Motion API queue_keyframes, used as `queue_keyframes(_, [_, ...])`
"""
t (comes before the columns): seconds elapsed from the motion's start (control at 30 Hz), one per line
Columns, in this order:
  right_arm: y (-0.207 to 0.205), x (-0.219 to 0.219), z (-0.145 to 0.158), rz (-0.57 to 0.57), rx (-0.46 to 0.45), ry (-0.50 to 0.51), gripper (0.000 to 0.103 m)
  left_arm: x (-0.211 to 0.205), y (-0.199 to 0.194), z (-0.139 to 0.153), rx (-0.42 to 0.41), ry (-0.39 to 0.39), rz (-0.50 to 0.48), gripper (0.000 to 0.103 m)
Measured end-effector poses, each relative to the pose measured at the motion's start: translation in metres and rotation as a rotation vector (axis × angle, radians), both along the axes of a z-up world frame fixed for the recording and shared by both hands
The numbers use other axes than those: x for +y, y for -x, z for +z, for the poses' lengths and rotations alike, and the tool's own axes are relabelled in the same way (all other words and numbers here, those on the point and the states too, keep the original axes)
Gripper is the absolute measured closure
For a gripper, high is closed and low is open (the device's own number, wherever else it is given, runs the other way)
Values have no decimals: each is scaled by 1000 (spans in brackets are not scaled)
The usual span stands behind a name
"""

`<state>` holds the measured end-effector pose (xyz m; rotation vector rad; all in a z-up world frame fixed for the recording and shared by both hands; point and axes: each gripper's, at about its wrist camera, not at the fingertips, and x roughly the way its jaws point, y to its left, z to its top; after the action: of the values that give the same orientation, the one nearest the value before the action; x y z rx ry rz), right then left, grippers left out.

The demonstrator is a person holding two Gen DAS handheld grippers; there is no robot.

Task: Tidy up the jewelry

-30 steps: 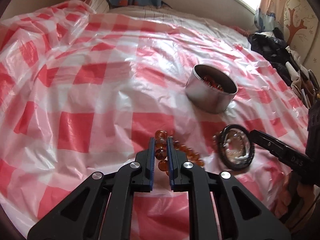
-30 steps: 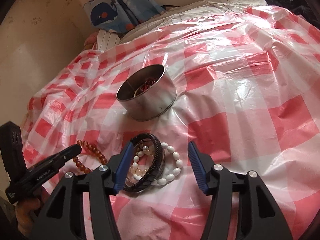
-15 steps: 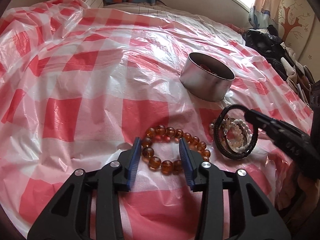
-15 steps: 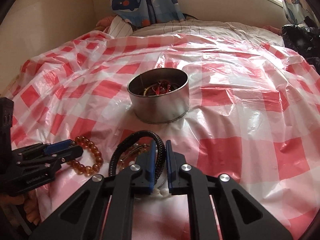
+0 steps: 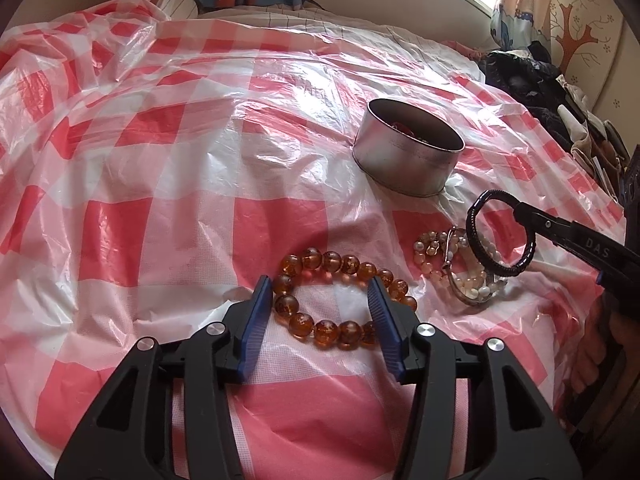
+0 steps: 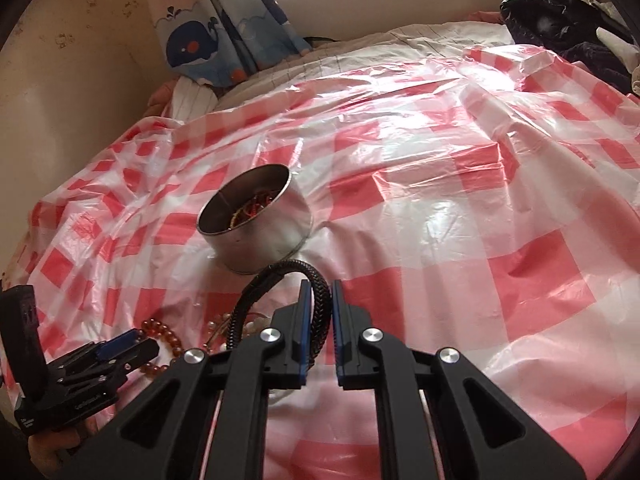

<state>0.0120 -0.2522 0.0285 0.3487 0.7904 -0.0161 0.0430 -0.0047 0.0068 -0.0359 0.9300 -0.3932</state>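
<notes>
An amber bead bracelet [image 5: 344,292] lies on the red-checked plastic sheet [image 5: 160,208]. My left gripper [image 5: 320,292] is open, its blue pads either side of the bracelet's near part. My right gripper [image 6: 320,292] is shut on a black braided bracelet [image 6: 320,300] and holds it lifted off the sheet; the bracelet also shows in the left wrist view [image 5: 500,240]. A pearl bracelet [image 5: 460,268] stays on the sheet below it. A round metal tin [image 5: 408,156] holding jewelry stands beyond; it also shows in the right wrist view [image 6: 256,224].
A pile of dark clothes [image 5: 532,84] lies at the sheet's far right. A whale-print curtain [image 6: 224,32] hangs at the back wall. The sheet is wrinkled and raised at the far left.
My left gripper opened and let go of the amber bracelet, then drew back a little. My right gripper closed on the black braided bracelet and lifted it off the pearl bracelet.
</notes>
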Motion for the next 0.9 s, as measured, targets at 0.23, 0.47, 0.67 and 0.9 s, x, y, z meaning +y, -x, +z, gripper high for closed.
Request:
queue_keyframes(0.23, [3, -7, -3, -57, 4, 38, 65, 5, -1, 2, -11, 12, 30, 55])
queue_keyframes(0.47, [-7, 10, -22, -17, 111, 156, 88, 1, -4, -4, -5, -31, 29, 71])
queue_keyframes(0.67, [2, 14, -13, -8, 49, 168, 95, 6, 0, 4, -48, -7, 17, 93])
queue_keyframes(0.9, [6, -1, -4, -82, 7, 147, 95, 3, -2, 6, -73, -58, 24, 92])
